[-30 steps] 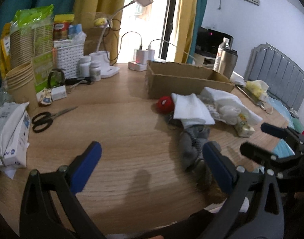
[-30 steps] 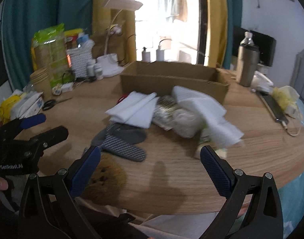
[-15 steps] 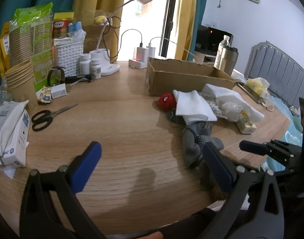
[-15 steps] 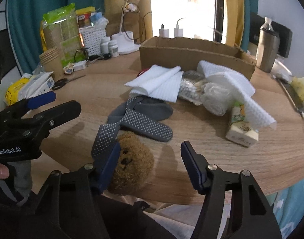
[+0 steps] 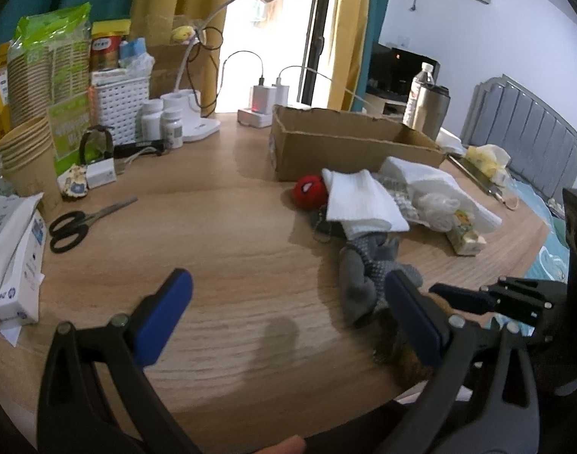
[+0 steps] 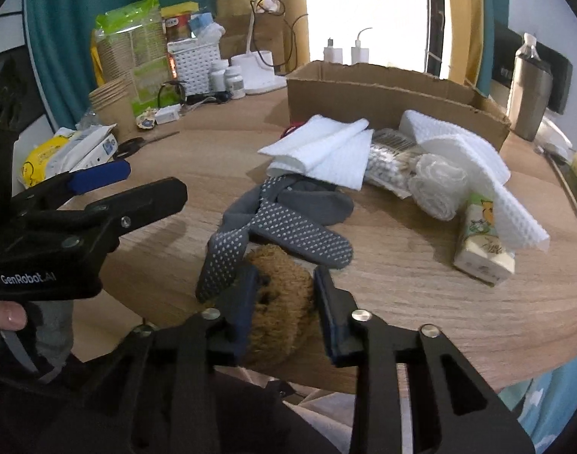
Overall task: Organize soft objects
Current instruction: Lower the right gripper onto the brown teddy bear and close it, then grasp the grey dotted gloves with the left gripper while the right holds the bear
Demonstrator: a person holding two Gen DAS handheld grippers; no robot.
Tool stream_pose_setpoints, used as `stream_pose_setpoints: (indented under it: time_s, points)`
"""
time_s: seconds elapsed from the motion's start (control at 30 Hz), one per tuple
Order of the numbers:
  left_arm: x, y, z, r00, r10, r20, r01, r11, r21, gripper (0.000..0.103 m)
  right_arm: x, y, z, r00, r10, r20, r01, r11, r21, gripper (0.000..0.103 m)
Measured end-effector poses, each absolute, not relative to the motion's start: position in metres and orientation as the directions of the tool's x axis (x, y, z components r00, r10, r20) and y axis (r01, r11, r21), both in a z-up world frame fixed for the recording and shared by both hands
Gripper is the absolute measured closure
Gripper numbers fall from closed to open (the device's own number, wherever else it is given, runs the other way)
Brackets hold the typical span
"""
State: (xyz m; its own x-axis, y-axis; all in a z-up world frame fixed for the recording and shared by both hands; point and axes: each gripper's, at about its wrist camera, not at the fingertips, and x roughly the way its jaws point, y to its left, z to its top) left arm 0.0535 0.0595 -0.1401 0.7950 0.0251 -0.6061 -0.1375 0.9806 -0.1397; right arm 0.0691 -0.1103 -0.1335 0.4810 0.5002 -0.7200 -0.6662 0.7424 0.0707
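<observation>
So we've got our right gripper (image 6: 284, 304) down at the near edge of the round wooden table (image 6: 420, 287), and its two blue-padded fingers (image 6: 328, 302) are closed in against the sides of the brown plush toy (image 6: 280, 291), pinching it between them. That fuzzy little guy sits right at the table's near rim, touching the toe end of the grey dotted socks (image 6: 284, 227), which lie in a crossed heap just behind it. Behind the socks there's a folded white waffle cloth (image 6: 322, 151), and to the right of that a clear packet of cotton swabs (image 6: 386, 159), a rolled-up white mesh thing (image 6: 437, 185), a second waffle cloth (image 6: 473, 159) draped over it, and a small tissue pack (image 6: 483, 242) with a cartoon on it. All of that is bunched up just in front of the open cardboard box (image 6: 383, 90). From the left wrist view we can also see a red Spider-Man plush ball (image 5: 309, 193) poking out by the first cloth, close to the box's front wall. Our left gripper (image 5: 288, 314) hangs over bare table to the left of the socks with its fingers spread wide, holding nothing. Black scissors (image 5: 80, 223) lie well off to the left of the box.
</observation>
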Motion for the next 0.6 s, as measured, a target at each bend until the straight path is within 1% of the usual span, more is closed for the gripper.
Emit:
stream_pose_setpoints:
  time_s: [0.07,0.23,0.43,0.57,0.6]
  points:
    - [0.058,0.057,-0.141,0.79,0.018,-0.613,-0.13,0.982,-0.139,0.001,0.073,-0.114,-0.133,0.49,0.494,-0.718,-0.655,0.753,0.07,0.074]
    - [0.072,0.049,-0.145,0.772,-0.002,-0.635,-0.108,0.985,-0.135,0.001,0.086,-0.127,-0.132,0.532,0.456,-0.714,-0.614,0.788,0.046,0.077]
    - [0.098,0.032,-0.147,0.746,-0.029,-0.665,-0.059,0.992,-0.11,0.001,0.105,-0.147,-0.13,0.57,0.423,-0.705,-0.563,0.825,0.041,0.077]
    - [0.114,0.02,-0.153,0.713,-0.04,-0.7,-0.032,0.995,-0.09,0.001,0.115,-0.156,-0.131,0.571,0.431,-0.699,-0.554,0.831,0.059,0.077]
    - [0.118,0.018,-0.155,0.703,-0.048,-0.709,-0.023,0.996,-0.09,0.003,0.116,-0.157,-0.131,0.568,0.436,-0.698,-0.555,0.829,0.066,0.077]
